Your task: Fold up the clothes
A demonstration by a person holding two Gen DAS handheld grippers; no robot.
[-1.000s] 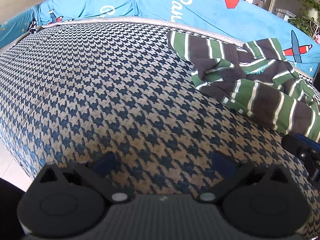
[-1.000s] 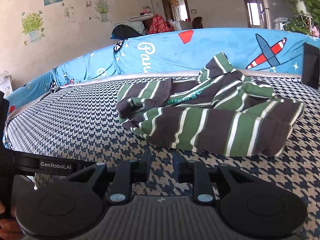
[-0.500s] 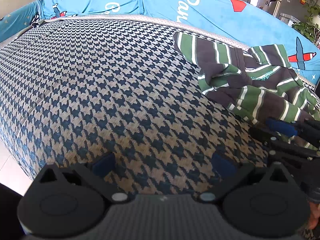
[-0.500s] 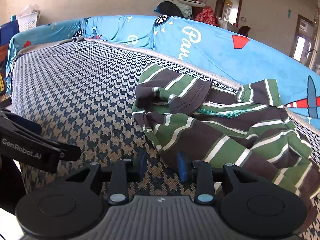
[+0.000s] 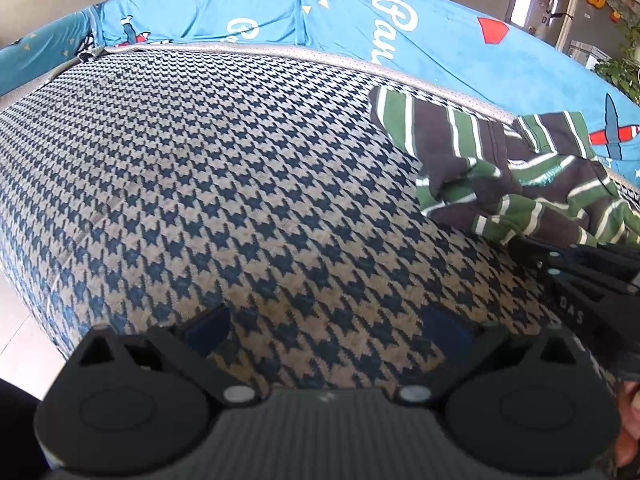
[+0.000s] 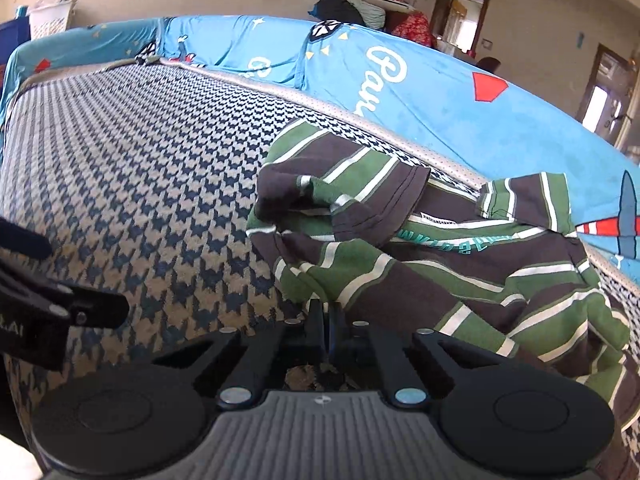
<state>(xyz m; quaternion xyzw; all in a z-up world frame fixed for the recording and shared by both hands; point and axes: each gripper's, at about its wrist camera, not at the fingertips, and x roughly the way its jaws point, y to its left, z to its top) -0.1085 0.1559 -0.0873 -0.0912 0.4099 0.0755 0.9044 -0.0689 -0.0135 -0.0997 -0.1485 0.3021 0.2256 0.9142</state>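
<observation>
A crumpled green, brown and white striped shirt (image 5: 500, 184) (image 6: 440, 264) lies on the right part of a houndstooth-covered bed (image 5: 240, 200) (image 6: 140, 184). My right gripper (image 6: 326, 308) (image 5: 520, 246) is at the shirt's near hem. Its jaws are pressed together on that edge of cloth. My left gripper (image 5: 326, 320) hovers open over bare houndstooth fabric, left of the shirt, with nothing between its fingers. One of its fingers (image 6: 100, 314) shows at the left edge of the right wrist view.
A bright blue cover (image 5: 400, 32) (image 6: 400, 80) printed with aeroplanes and lettering runs along the far side of the bed. The bed's left edge drops to pale floor (image 5: 20, 340). A white basket (image 6: 50, 16) stands far left, with doorways (image 6: 460, 16) behind.
My right gripper moved in to the shirt's near hem, rolled, and its jaws went from slightly apart to closed on the cloth. The left gripper stayed nearly still.
</observation>
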